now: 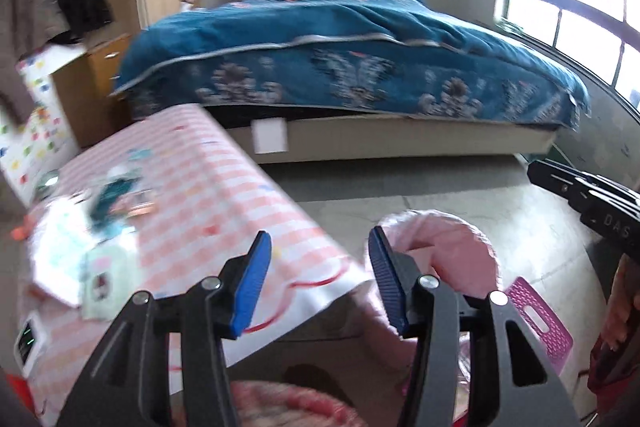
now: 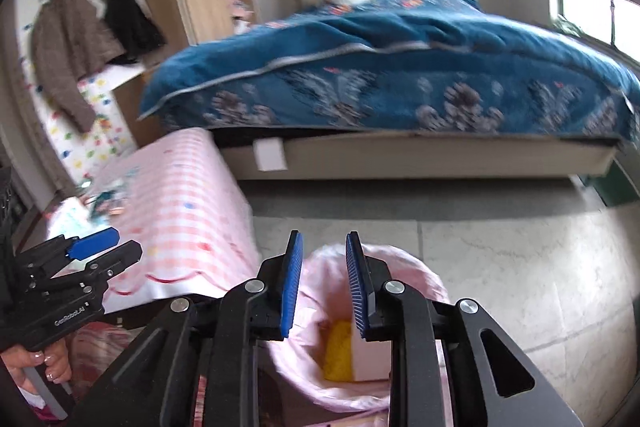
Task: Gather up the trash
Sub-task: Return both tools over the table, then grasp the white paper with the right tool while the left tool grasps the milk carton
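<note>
Done so far: the pink-lined round waste bin (image 2: pixel 320 359), at lower centre of the right wrist view, already holds two pieces, a yellow crumpled piece (image 2: pixel 338 351) and a white box-like piece (image 2: pixel 370 357), lying side by side and touching.
Left to do: a loose clutter of paper and wrappers (image 1: pixel 100 211) lies at the left of the left wrist view on the table under a pink-and-white checked cloth (image 1: pixel 224 195); judging by that, collection is only partly done.
Left gripper (image 1: pixel 318 283): blue-padded jaws spread apart, holding nothing, over the table's near corner with the bin rim at its right.
Right gripper (image 2: pixel 322 285): jaws parted, empty, directly above the bin mouth.
Count, bins: one.
Count, pieces in bin: two visible.
Count, pieces on table: blurred; several, exact number cannot be told.
Count, grippers: two.
Other: a magenta perforated plastic stool (image 1: pixel 538 323) sits beside the bin at lower right; a bed with a blue floral quilt (image 1: pixel 360 55) fills the upper middle.
</note>
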The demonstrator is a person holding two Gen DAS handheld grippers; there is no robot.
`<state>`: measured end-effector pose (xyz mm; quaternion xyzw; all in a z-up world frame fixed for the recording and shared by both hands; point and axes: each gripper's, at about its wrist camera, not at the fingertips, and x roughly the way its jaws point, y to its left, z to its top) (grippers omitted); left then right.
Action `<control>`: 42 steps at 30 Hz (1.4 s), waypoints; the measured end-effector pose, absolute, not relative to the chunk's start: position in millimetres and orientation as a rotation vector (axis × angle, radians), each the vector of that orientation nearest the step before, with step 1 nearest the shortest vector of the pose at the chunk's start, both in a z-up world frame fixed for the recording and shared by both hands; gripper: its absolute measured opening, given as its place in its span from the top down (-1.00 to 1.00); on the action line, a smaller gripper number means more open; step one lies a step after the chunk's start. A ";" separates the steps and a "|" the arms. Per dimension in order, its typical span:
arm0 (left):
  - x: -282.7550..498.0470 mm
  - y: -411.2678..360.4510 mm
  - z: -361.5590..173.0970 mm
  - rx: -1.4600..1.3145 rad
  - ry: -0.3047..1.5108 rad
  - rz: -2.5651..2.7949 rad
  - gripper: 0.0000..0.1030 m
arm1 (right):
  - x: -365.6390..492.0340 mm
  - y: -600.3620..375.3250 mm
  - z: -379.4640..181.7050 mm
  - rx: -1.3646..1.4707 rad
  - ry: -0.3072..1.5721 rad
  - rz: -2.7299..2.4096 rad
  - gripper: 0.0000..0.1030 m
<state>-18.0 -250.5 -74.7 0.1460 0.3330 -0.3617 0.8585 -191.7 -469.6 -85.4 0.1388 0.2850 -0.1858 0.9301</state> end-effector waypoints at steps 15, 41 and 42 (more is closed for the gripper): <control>19.8 -72.6 -41.0 0.173 0.658 -0.369 -0.09 | -67.6 -359.0 -46.3 0.096 0.658 0.032 0.52; 91.9 3.7 -101.2 0.078 0.787 -0.206 -0.24 | 42.3 -208.8 -105.6 -0.028 0.882 0.145 -0.57; 92.7 3.5 -102.2 0.076 0.789 -0.207 -0.24 | 41.1 -207.6 -105.1 -0.033 0.879 0.145 -0.52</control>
